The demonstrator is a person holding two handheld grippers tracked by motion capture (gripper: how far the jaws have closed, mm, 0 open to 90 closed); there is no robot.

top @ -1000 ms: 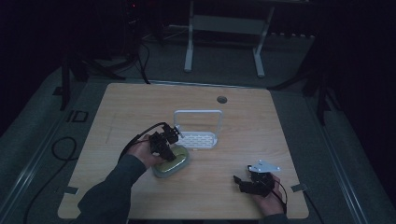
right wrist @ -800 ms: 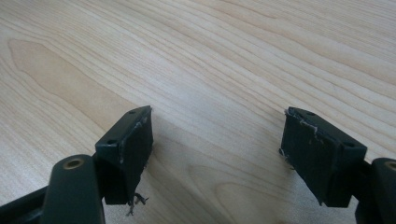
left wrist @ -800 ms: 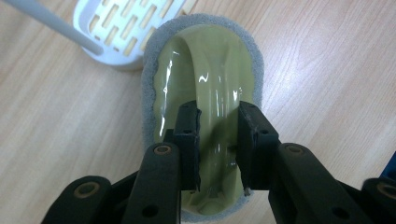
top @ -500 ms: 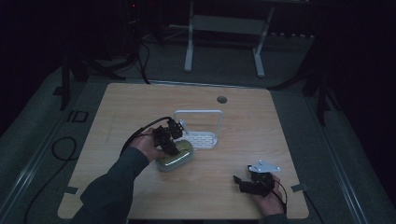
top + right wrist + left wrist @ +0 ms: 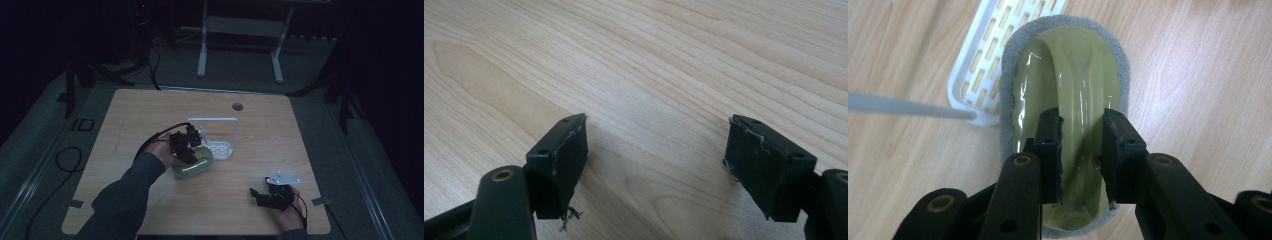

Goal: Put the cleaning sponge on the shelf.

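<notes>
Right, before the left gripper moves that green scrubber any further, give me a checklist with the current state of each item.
1. Left gripper clamped on the raised handle ridge of the green scrubber: ok, both jaws press its sides.
2. Grip centred along the ridge: not ok, the jaws sit toward the near end.
3. Scrubber clear of the white rack: not ok, its far end sits at the rack's slotted base, and whether they touch cannot be told.
4. Scrubber lifted off the table: cannot tell.
5. Right gripper out of the way: ok, it is open, holds nothing and sits low over bare wood near the table's front right corner.
</notes>
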